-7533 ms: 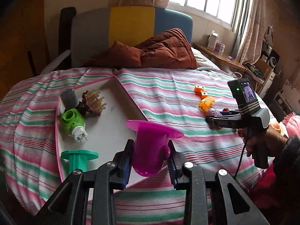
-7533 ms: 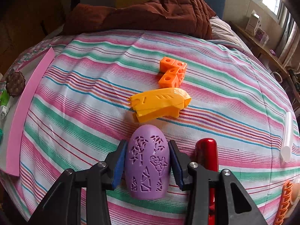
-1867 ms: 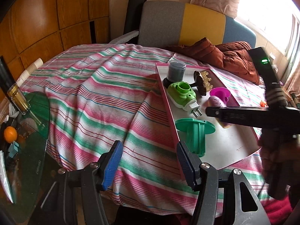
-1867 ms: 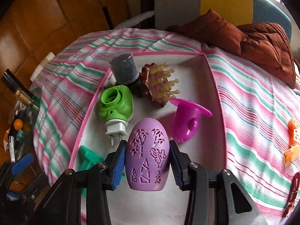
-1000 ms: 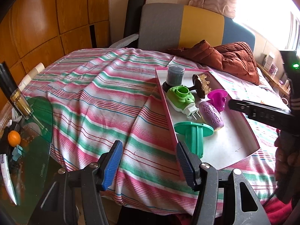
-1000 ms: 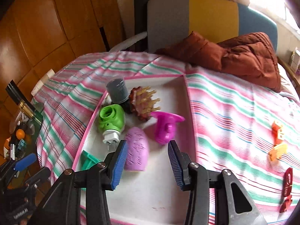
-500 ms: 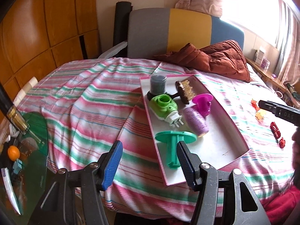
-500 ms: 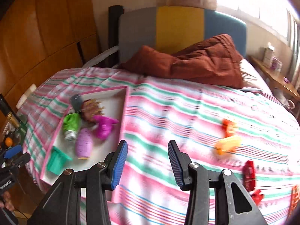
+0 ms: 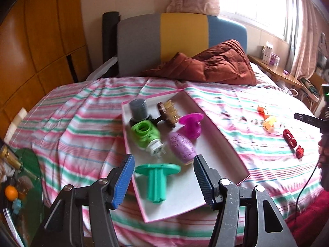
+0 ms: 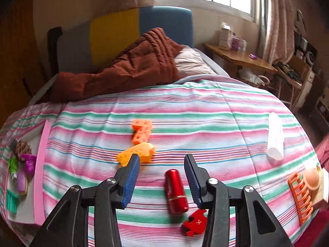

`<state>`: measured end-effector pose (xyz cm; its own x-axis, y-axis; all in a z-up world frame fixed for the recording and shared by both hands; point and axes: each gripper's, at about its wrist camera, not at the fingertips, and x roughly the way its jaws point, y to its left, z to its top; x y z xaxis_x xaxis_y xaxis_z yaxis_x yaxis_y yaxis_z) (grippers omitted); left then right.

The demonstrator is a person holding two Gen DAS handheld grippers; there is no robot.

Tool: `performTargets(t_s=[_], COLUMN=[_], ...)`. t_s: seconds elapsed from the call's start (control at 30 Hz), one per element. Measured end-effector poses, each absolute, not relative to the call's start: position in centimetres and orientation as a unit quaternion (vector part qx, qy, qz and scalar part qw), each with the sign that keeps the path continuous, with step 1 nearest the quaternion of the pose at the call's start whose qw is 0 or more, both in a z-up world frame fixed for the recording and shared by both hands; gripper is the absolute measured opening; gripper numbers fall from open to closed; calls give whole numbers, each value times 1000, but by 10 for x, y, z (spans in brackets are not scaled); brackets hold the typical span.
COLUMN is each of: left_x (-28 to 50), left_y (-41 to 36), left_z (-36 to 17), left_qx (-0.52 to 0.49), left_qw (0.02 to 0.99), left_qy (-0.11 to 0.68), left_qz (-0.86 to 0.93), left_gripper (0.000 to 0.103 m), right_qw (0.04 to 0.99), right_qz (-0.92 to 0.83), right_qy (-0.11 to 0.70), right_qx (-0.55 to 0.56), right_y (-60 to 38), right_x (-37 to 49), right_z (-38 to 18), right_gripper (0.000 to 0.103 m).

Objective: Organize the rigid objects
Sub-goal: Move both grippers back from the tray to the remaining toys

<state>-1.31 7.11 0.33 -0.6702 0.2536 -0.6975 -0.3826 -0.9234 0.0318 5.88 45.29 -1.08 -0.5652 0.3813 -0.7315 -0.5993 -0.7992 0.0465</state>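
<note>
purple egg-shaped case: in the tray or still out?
In. The purple egg-shaped case lies on its side inside the pink-rimmed white tray, beside the magenta funnel-shaped piece.

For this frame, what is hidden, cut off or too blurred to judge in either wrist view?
- Left wrist: the grey cylinder's base, hidden behind the green plug-in device.
- Left wrist: the right gripper's fingers are cut off by the frame edge; its opening shows only in its own view.
- Right wrist: the red puzzle piece, partly behind that gripper's finger.
- Right wrist: tray contents, small and blurred at the left edge.
</note>
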Motion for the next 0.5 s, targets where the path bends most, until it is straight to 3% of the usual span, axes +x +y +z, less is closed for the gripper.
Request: performTargets(t_s=[0.1,0.5], left_x=[-15,-23], left_y=[86,147], left_z=[5,8], left_qx=[-365,-359], left_qw=[183,232], left_qy=[94,129], left_qz=[908,895], left_gripper=[61,62], right_qw=[304,322], right_qz=[855,841], right_qy=[192,243], right_qx=[-373,-361], right_y=[473,489], right_x=[68,84], right_z=[-14,-12], right_gripper=[45,45])
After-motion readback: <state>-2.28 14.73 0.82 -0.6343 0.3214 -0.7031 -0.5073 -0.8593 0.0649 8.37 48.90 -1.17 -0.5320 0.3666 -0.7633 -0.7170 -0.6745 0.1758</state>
